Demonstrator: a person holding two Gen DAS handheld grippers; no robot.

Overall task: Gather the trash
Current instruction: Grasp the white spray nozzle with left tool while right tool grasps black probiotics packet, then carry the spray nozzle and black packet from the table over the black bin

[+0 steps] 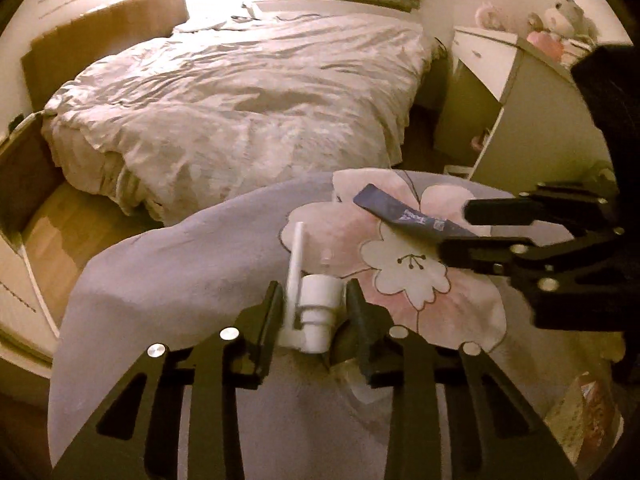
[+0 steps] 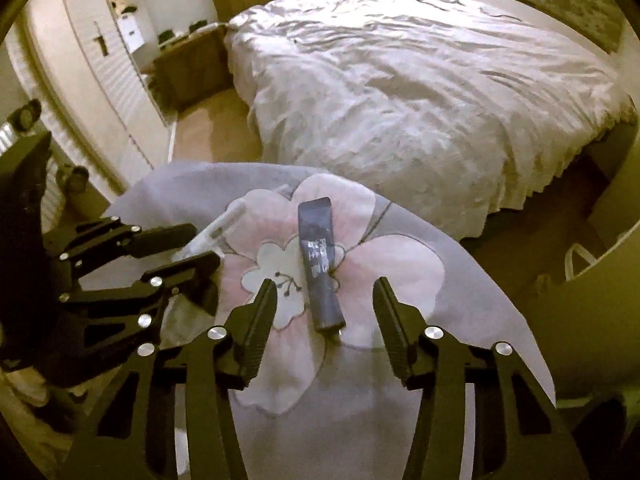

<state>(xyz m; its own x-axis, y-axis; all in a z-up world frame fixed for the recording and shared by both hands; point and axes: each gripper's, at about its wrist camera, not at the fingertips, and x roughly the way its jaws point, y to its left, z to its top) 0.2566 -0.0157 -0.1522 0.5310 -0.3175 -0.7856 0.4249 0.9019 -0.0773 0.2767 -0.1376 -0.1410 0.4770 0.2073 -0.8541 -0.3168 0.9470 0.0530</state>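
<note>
A white spray bottle (image 1: 318, 312) with a long thin nozzle lies on a lilac cloth with a pink flower print (image 1: 160, 280). My left gripper (image 1: 316, 300) points down at it, with its jaws closed against both sides of the bottle's cap. The right wrist view shows the same grip from the side, left gripper (image 2: 204, 246) on the spray bottle (image 2: 218, 228). A dark blue squeezed tube (image 2: 320, 264) lies on the flower print. My right gripper (image 2: 325, 292) stands open astride its cap end, with a gap on each side. The tube (image 1: 396, 212) also shows beside the right gripper (image 1: 454, 230).
A bed with a crumpled white duvet (image 1: 240, 100) lies just beyond the cloth. Cardboard boxes (image 1: 100, 40) stand at its left. A white cabinet (image 1: 520, 100) with plush toys (image 1: 560, 16) stands to the right. A crinkled plastic wrapper (image 1: 580, 420) lies at the lower right.
</note>
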